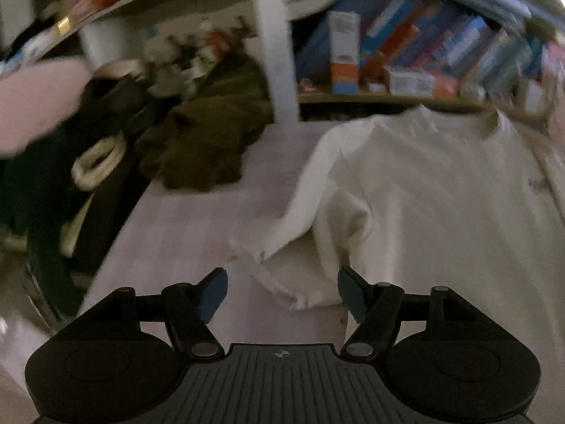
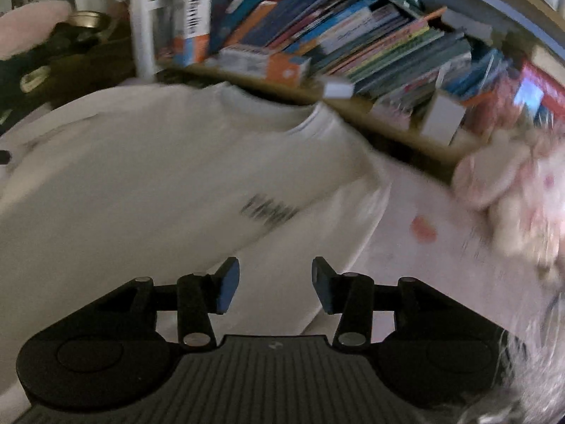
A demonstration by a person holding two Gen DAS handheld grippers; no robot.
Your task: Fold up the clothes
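A cream long-sleeved sweatshirt lies flat, front up, on a pale pink bed sheet, collar toward the bookshelf. Its left sleeve is bent, with the ribbed cuff just ahead of my left gripper, which is open and empty. In the right wrist view the sweatshirt shows dark chest lettering and its right sleeve runs down between the fingers of my right gripper, which is open and holds nothing.
An olive-green garment is heaped at the bed's far left, beside dark clothes. A bookshelf packed with books runs along the far edge. A white post stands behind. Pink plush items lie at the right.
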